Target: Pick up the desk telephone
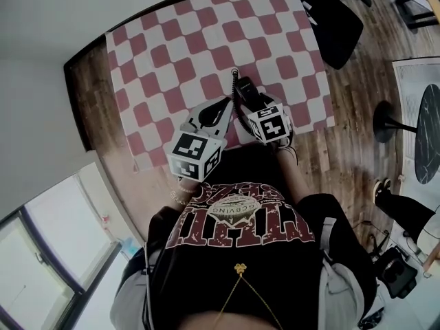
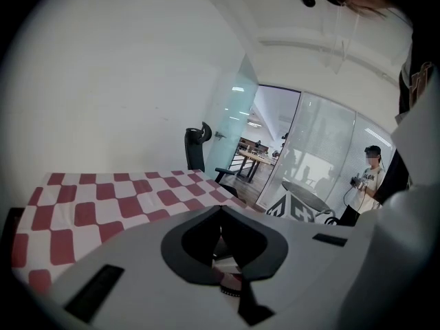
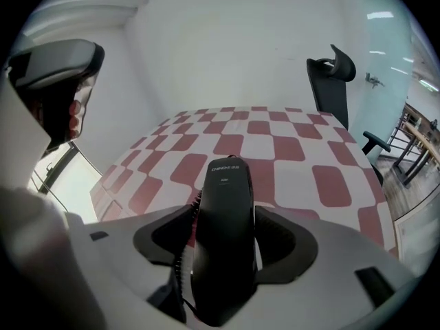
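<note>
The desk telephone [image 1: 243,88] is a slim black handset with a coiled cord, lying on the red-and-white checked tablecloth [image 1: 192,40] near the table's front edge. In the right gripper view the telephone [image 3: 225,184] runs lengthwise between the jaws. My right gripper [image 3: 225,215] is open and straddles it, with a gap showing on each side. In the head view the right gripper [image 1: 248,101] sits over the near end of the phone. My left gripper [image 1: 225,102] hovers just left of it, its fingers meeting at the tip. The left gripper [image 2: 220,208] is shut and holds nothing.
A black office chair [image 1: 337,19] stands at the table's far right corner. A round dark table [image 1: 430,133] and a person's shoes [image 1: 385,191] are on the wood floor to the right. Another person [image 2: 364,184] stands by the glass wall.
</note>
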The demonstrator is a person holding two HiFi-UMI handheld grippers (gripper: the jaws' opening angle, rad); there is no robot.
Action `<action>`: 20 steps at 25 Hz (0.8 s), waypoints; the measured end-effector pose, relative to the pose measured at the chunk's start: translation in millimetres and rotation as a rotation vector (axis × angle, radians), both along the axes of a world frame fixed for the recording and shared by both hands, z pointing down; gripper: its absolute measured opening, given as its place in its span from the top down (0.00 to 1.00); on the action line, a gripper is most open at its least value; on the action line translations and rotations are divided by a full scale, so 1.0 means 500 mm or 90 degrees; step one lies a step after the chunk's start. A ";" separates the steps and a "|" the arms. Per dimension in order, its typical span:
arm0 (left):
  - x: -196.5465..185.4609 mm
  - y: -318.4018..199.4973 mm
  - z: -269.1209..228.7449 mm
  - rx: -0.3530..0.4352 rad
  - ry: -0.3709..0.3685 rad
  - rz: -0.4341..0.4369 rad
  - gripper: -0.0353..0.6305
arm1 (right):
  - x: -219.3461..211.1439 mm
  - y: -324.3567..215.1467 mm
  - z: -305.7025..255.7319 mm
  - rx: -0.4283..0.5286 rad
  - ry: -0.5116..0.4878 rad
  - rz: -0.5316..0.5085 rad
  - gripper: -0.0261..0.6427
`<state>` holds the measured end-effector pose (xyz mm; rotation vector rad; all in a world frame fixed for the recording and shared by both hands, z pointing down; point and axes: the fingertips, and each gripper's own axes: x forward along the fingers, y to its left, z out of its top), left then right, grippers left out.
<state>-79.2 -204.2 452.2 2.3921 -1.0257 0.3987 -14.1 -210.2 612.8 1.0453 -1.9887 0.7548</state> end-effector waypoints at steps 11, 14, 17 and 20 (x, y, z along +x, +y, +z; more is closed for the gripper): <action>-0.047 -0.017 0.011 -0.003 -0.006 -0.003 0.94 | 0.003 -0.002 0.058 -0.046 0.040 0.017 0.55; -0.049 -0.018 0.019 -0.011 -0.006 0.005 0.94 | 0.003 -0.002 0.069 -0.058 0.036 0.030 0.55; -0.044 -0.018 0.019 -0.012 -0.007 0.019 0.94 | 0.001 -0.001 0.075 -0.060 0.054 0.020 0.55; -0.034 -0.017 0.022 -0.014 -0.004 0.035 0.94 | 0.002 -0.002 0.078 -0.058 0.068 0.007 0.55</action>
